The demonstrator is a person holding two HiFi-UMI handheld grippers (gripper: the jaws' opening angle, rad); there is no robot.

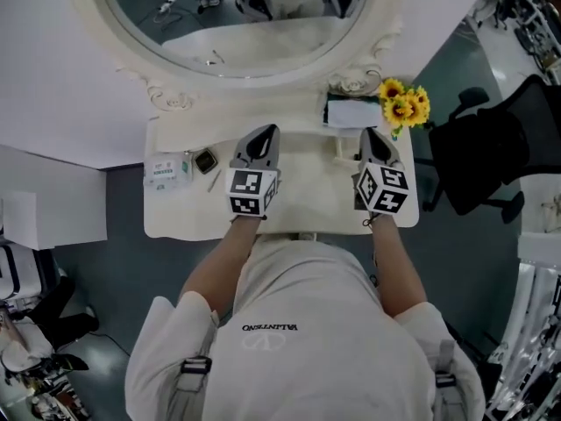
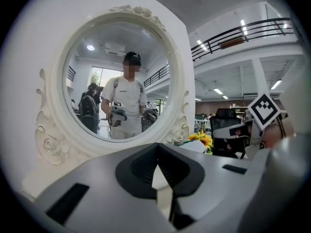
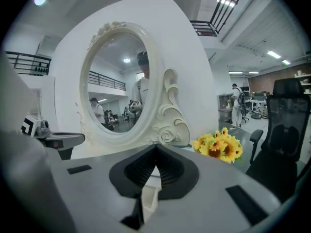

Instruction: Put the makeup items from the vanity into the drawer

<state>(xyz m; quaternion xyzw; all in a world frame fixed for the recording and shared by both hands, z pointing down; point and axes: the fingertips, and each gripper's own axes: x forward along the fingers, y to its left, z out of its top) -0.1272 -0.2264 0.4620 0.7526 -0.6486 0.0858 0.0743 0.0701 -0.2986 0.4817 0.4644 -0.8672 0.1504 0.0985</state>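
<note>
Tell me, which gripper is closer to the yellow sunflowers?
Right. The right gripper is just beside the sunflowers, near the right end of the vanity top. The left gripper is farther away, over its middle.

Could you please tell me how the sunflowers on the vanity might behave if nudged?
The sunflowers sit bunched near the vanity's right edge, so they might tip off. Their thin petals probably flop and weigh little.
</note>
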